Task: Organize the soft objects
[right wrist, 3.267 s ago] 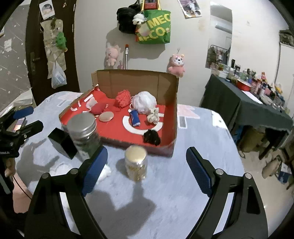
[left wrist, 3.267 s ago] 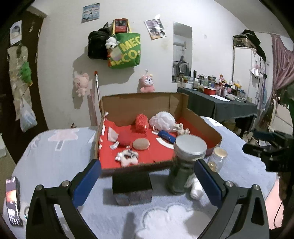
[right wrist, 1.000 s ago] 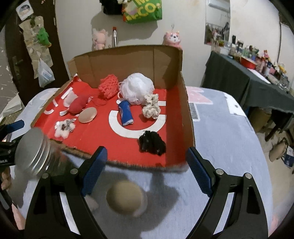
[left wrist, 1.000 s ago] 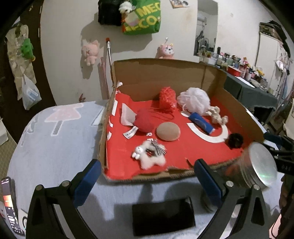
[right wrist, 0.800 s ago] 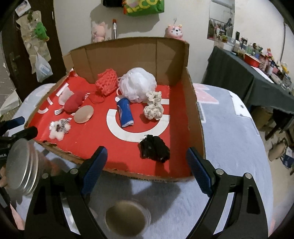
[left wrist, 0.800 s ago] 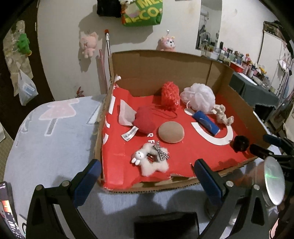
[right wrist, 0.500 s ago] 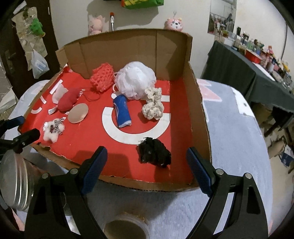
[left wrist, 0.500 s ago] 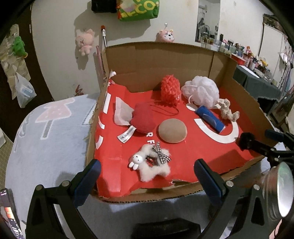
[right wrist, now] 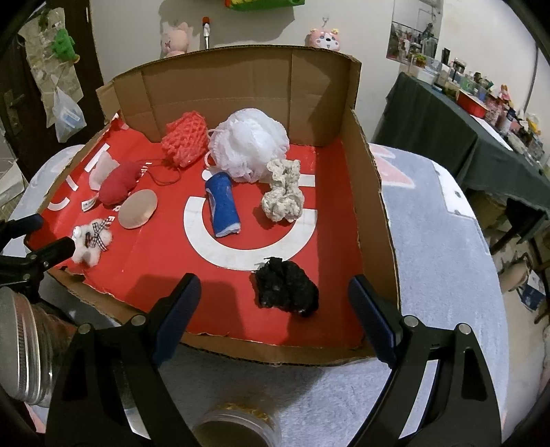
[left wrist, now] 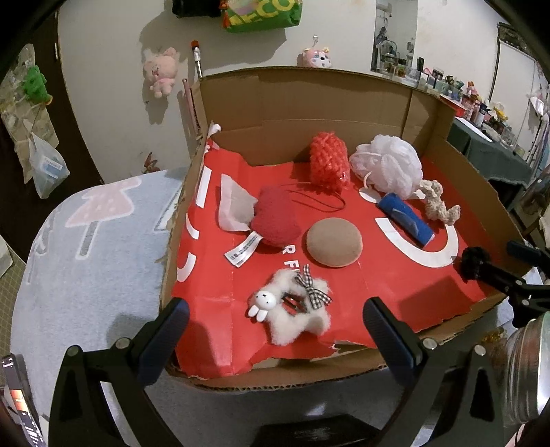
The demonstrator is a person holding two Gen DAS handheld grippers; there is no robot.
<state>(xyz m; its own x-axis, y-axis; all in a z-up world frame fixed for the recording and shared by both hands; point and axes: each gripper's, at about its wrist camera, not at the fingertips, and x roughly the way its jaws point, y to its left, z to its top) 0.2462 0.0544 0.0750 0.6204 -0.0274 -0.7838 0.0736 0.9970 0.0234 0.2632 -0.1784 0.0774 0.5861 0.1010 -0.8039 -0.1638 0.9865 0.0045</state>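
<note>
Both grippers gape empty: left gripper (left wrist: pixel 275 330) over bunny (left wrist: pixel 292 311); right gripper (right wrist: pixel 275 299) by scrunchie (right wrist: pixel 287 287), box's (right wrist: pixel 373 192) 5 o'clock.

Legible text is scarce. On the red lining of the cardboard box (left wrist: pixel 447 137), white capitals "R F" are printed near the middle of the floor, just in front of the red plush; the rest of the word is covered. A large white ring-shaped mark lies to the right of them. The green bag (left wrist: pixel 263 15) on the far wall shows yellow letters "ECO", cut off at the top edge. The white sewn-in label (left wrist: pixel 242 252) on the red plush (left wrist: pixel 275 220) carries print too small to read.
</note>
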